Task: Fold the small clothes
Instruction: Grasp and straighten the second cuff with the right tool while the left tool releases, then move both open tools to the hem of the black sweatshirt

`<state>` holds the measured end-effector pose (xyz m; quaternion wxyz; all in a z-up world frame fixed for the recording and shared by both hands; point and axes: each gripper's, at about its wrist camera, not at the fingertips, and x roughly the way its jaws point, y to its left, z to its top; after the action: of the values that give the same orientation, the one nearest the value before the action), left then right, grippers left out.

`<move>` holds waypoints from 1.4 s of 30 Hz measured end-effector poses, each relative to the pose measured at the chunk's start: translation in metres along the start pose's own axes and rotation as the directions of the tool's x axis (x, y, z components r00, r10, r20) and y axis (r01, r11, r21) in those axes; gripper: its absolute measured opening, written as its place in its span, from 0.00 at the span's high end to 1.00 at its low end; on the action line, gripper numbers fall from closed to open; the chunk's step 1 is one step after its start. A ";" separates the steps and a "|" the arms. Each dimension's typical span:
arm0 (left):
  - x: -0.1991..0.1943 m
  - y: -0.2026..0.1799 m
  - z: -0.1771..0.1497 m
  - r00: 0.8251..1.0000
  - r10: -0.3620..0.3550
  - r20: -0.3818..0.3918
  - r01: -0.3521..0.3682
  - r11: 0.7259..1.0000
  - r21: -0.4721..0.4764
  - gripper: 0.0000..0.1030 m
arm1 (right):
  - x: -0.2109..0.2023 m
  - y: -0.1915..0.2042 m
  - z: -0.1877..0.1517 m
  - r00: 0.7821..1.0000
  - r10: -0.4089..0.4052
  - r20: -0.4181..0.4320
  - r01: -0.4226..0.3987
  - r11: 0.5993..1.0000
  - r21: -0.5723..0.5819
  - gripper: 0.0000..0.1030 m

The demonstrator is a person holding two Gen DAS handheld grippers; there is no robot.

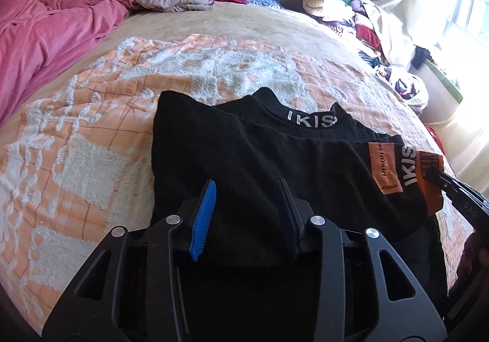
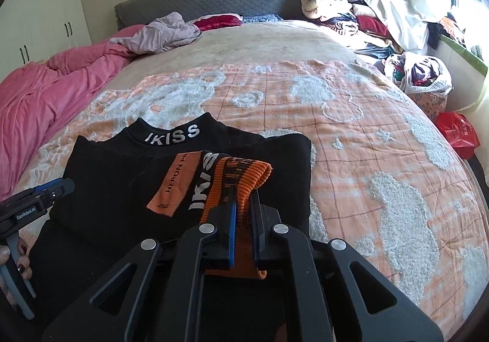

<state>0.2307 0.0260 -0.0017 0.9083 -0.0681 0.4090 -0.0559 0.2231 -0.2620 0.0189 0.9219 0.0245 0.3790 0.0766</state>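
Two grippers are folding a black top on the bed.

The black long-sleeved top (image 2: pixel 128 176) is lying on the orange and white fluffy blanket (image 2: pixel 351 140). The right gripper (image 2: pixel 243 213) is squeezing its orange knitted cuff (image 2: pixel 244 173). The left gripper (image 1: pixel 247 204) is hanging over the top, fingers apart.

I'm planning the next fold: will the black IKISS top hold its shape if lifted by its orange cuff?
Probably not. The black top looks like soft knit lying in loose layers, so it should droop. The ribbed orange cuff, pinched in the right gripper, will likely stretch rather than slip.
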 end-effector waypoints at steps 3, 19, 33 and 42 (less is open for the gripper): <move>0.016 0.003 -0.004 0.998 0.028 -0.057 -0.027 1.000 0.009 0.68 | 0.000 -0.001 0.000 1.000 -0.015 -0.010 0.014 1.000 -0.006 0.91; 0.018 0.032 -0.018 0.997 -0.015 -0.082 0.012 1.000 -0.029 0.68 | 0.025 0.032 -0.017 0.988 0.023 -0.155 -0.045 0.989 -0.142 0.73; 0.008 0.030 -0.021 0.997 -0.014 -0.082 0.012 1.000 -0.025 0.67 | 0.025 0.030 -0.021 0.980 0.049 -0.192 -0.069 0.993 -0.100 0.59; -0.009 0.025 -0.025 0.997 -0.018 -0.077 0.015 0.999 -0.037 0.53 | -0.004 0.030 -0.013 0.989 0.079 -0.126 -0.089 0.993 -0.078 0.48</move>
<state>0.2074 0.0501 -0.0154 0.8899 -0.0860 0.4441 -0.0586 0.2075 -0.2336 0.0160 0.8931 -0.0029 0.4298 0.1328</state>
